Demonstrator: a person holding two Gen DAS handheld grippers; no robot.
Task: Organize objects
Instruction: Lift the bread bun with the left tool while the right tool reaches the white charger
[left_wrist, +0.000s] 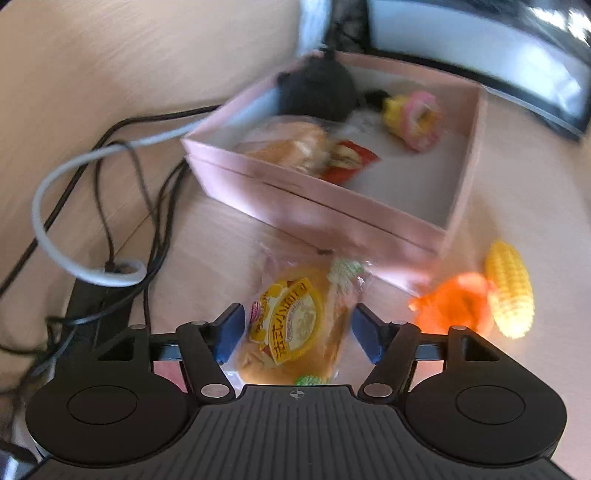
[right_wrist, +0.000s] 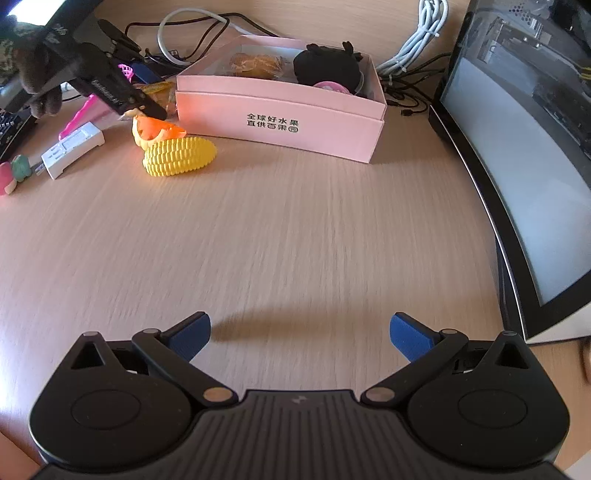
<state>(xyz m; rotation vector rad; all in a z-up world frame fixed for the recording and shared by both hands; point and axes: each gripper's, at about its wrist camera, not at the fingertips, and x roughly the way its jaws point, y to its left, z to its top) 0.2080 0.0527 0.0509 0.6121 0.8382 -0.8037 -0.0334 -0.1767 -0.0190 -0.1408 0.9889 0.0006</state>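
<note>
Sorting was partway done: pink box (right_wrist: 280, 107) held several items; left gripper (left_wrist: 295, 328), half-open, straddled bread packet (left_wrist: 291, 328) ungripped; corn (right_wrist: 180, 157) at ten o'clock; right gripper (right_wrist: 300, 332) gaped empty.

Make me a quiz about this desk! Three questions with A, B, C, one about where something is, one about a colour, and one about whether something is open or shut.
1. Where is the knitted corn?
A. inside the box
B. on the desk beside the box
C. on the monitor

2. What colour is the box?
A. pink
B. green
C. blue

3. How is the right hand-held gripper?
A. shut on the corn
B. shut on a cable
C. open, nothing between its pads

Answers:
1 B, the corn lies on the wood outside the box wall, next to an orange knitted toy.
2 A, all of its walls are pale pink.
3 C, the blue pads stand wide apart over bare desk.
</note>
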